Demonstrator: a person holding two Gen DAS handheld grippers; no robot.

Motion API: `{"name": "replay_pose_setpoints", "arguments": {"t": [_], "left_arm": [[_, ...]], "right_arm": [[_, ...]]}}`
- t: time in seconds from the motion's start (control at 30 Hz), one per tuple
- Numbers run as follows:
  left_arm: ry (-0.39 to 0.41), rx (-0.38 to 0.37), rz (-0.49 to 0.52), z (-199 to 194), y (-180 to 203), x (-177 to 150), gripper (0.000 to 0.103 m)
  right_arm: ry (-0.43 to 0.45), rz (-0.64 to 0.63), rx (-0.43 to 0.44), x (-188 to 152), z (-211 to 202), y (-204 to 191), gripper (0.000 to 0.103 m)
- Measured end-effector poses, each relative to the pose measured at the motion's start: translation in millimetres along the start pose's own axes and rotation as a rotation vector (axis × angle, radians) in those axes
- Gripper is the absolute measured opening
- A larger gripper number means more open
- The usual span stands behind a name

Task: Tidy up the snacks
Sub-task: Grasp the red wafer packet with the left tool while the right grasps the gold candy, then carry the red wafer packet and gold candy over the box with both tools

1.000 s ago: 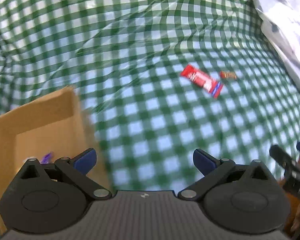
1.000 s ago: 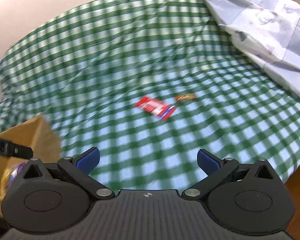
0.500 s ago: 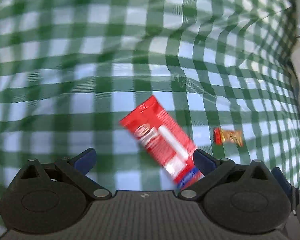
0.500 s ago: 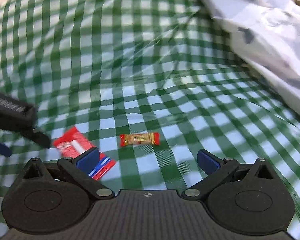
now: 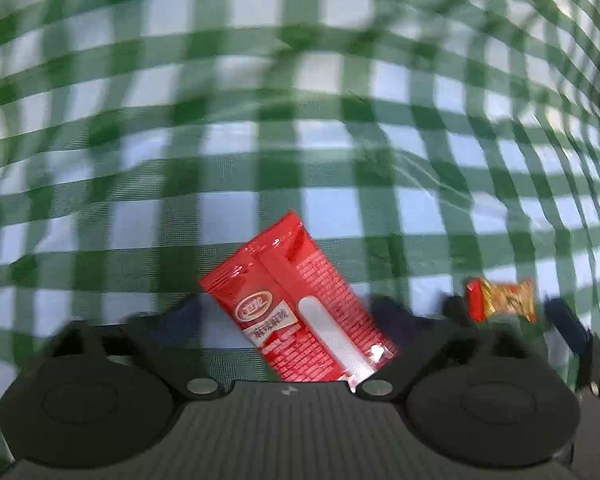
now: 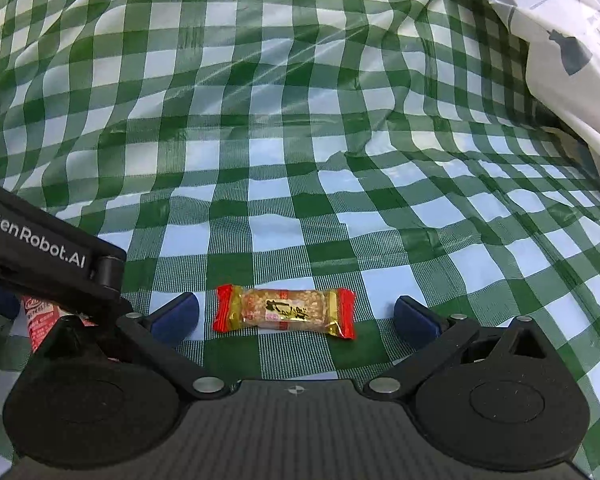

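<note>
The light, crinkly wrapped candy bar [image 6: 285,311], just right of the red sachet [image 5: 300,308], is best pinched mid-length by the wide-open, empty right gripper [image 6: 296,316].

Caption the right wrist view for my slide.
Open right gripper straddles a candy on checked cloth.

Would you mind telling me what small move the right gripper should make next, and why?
Probably close. The right gripper is open, its fingertips flanking the wrapped snack bar lying flat on the checked cloth, so shutting should pinch the bar's ends.
</note>
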State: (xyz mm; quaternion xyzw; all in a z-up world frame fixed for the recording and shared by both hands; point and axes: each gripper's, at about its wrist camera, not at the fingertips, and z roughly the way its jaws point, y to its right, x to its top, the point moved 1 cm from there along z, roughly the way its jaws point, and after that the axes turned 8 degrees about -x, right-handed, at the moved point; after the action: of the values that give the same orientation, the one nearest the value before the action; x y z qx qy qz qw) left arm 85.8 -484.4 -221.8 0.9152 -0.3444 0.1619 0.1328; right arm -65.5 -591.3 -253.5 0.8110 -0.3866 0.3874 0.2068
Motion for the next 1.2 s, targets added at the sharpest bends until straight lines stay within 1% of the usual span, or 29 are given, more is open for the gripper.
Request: {"name": "replay_pose_setpoints", "arguments": {"t": [0.03, 0.07, 0.1, 0.17, 0.27, 0.37, 0.47, 0.6, 0.73, 0.87, 1.0, 1.2], "left_arm": [[-0.003, -0.005, -0.007, -5, -4, 0, 0.064], [-0.004, -0.029, -0.009, -8, -7, 0, 0.058], [-0.006, -0.053, -0.012, -12, -10, -1, 0.052], [-0.034, -0.073, -0.014, -16, -18, -6, 0.05], [-0.044, -0.082, 0.024, -31, -29, -21, 0.049], [-0.03, -0.099, 0.063, -59, -43, -46, 0.049], [-0.02, -0.107, 0.092, -95, -58, -75, 0.049], [-0.021, -0.096, 0.144, -145, -72, -119, 0.049], [0.016, -0.075, 0.202, -208, -88, -166, 0.049], [0.028, -0.061, 0.2, -263, -114, -207, 0.049], [0.048, -0.03, 0.179, -310, -144, -244, 0.049], [0.075, 0.022, 0.124, -368, -196, -301, 0.049]], "right_arm": [[0.003, 0.001, 0.003, 2, -2, 1, 0.098], [0.026, 0.0, 0.008, 2, -7, 2, 0.074], [0.038, -0.012, -0.006, 1, -16, 0, 0.059], [0.033, -0.023, -0.011, -1, -21, 1, 0.054], [0.032, -0.039, -0.01, -7, -35, 1, 0.052], [0.033, 0.003, -0.006, -13, -66, 7, 0.052], [0.038, 0.07, 0.012, -29, -115, 11, 0.052], [0.009, 0.131, 0.025, -62, -193, 0, 0.052], [-0.037, 0.177, 0.063, -88, -261, -12, 0.052], [-0.052, 0.167, 0.126, -99, -322, -38, 0.052], [-0.021, 0.112, 0.203, -95, -376, -78, 0.052], [0.012, 0.023, 0.316, -96, -444, -132, 0.052]]}}
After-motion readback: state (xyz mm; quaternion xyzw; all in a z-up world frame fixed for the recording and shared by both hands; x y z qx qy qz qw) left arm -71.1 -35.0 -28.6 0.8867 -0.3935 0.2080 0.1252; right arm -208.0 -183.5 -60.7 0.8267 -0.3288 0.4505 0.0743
